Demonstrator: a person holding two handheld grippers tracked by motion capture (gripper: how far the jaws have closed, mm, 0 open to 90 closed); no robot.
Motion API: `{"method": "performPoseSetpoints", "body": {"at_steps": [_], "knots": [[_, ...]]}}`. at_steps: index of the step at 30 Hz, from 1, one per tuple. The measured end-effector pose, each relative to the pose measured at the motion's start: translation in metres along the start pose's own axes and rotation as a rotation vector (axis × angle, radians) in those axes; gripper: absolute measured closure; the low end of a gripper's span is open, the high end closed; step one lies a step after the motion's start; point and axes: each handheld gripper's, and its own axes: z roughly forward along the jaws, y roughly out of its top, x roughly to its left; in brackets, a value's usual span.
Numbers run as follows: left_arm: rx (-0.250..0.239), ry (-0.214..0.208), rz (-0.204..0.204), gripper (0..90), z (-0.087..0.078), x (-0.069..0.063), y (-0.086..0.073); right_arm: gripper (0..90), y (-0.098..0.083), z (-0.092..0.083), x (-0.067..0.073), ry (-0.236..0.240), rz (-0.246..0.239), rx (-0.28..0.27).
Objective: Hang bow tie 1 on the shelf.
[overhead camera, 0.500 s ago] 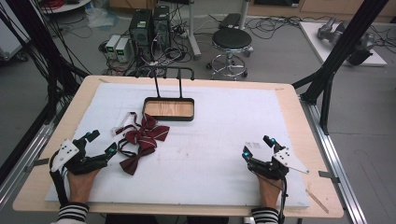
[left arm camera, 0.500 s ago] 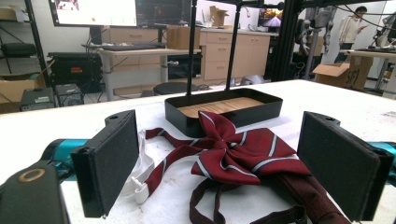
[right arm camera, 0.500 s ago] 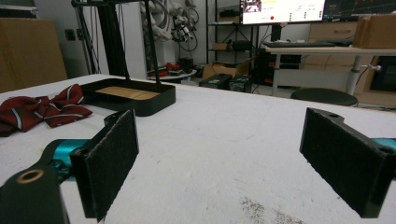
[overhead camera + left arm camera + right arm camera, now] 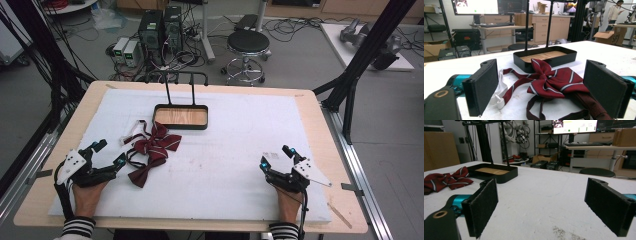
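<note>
A dark red striped bow tie (image 4: pixel 157 142) (image 4: pixel 551 81) (image 4: pixel 447 180) with a white strap (image 4: pixel 500 91) lies left of centre on the white mat (image 4: pixel 235 150). Beside it lies a second plain dark red bow tie (image 4: pixel 144 173). Behind them stands a black tray with a wooden floor and a tall handle (image 4: pixel 181 116) (image 4: pixel 546 56) (image 4: pixel 495 172). My left gripper (image 4: pixel 109 153) (image 4: pixel 544 90) rests open at the near left, pointing at the bow ties, with nothing pressed between its pads. At the near right my right gripper (image 4: pixel 276 156) (image 4: pixel 544 205) rests open over bare mat.
The mat covers a wooden table (image 4: pixel 320 130) framed by black posts. Beyond the far edge are a round stool (image 4: pixel 248 42) and computer boxes (image 4: pixel 160 27) on the floor. A thin stick (image 4: pixel 341 214) lies at the near right corner.
</note>
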Motion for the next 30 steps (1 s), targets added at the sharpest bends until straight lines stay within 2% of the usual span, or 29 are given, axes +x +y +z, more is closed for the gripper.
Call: {"method": "performPoseSetpoints", "body": {"at_steps": [13,16,18,19,24,25,26,28,30], "knots": [[0.007,0.014,-0.035,13.5,0.001,0.003,0.001,10.9,0.000,0.000,0.001,0.001,0.003,0.001],[0.032,0.012,-0.038,13.4,0.003,0.004,0.002,10.9,0.000,-0.001,0.001,0.002,0.000,0.002],[0.072,0.018,-0.031,13.4,0.006,0.005,0.006,10.9,0.000,-0.001,0.001,0.002,0.002,0.001],[0.072,0.018,-0.031,13.4,0.006,0.005,0.006,10.9,0.000,-0.001,0.001,0.002,0.002,0.001],[0.127,0.026,0.008,13.4,0.015,0.008,0.020,10.9,0.000,-0.001,0.001,0.001,0.004,0.002],[0.159,0.004,0.028,13.5,0.021,0.009,0.027,10.9,0.000,-0.001,0.001,0.001,0.004,0.002],[0.159,0.004,0.028,13.4,0.021,0.009,0.027,10.9,0.000,-0.001,0.001,0.001,0.004,0.002],[0.200,-0.014,0.067,13.5,0.028,0.009,0.036,10.9,0.000,-0.001,0.001,0.001,0.004,0.001],[0.233,-0.035,0.087,13.5,0.036,0.008,0.044,10.9,0.000,-0.001,0.001,0.001,0.002,0.001]]}}
